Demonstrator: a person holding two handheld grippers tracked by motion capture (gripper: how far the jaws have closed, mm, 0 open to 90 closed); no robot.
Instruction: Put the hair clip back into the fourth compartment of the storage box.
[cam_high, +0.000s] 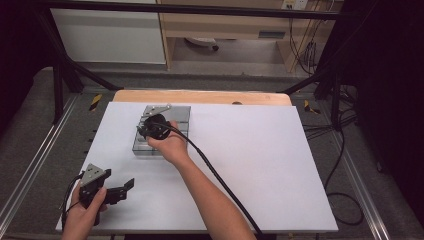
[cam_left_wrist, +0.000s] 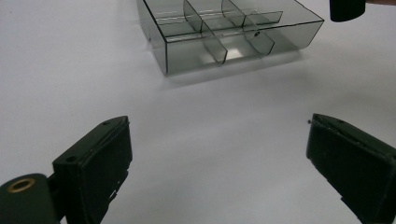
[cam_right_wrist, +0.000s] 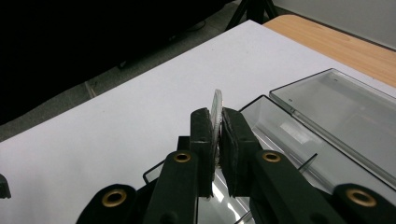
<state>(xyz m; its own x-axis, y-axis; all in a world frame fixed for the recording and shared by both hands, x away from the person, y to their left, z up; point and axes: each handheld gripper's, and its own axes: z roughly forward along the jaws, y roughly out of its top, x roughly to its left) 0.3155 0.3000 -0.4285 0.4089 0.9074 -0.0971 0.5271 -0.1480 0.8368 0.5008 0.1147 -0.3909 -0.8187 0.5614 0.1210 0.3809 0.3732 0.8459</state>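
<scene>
A person at a white tabletop (cam_high: 260, 165) holds a claw in each hand. The right claw (cam_right_wrist: 216, 140) has its two black jaws pressed nearly together, pinching a thin, flat, clear piece (cam_right_wrist: 216, 105) that stands on edge between the pads and sticks up above them. It is held just over a smoky clear plastic organizer box (cam_left_wrist: 219, 32), whose hinged lid (cam_right_wrist: 341, 107) lies open flat on the far side. The box is shallow and divided by partitions into several compartments. It sits on the tabletop's left half, toward the far edge. The left claw (cam_left_wrist: 217, 158) is spread wide, holding nothing, near the front left corner of the tabletop and well apart from the box. No labels or writing can be read.
</scene>
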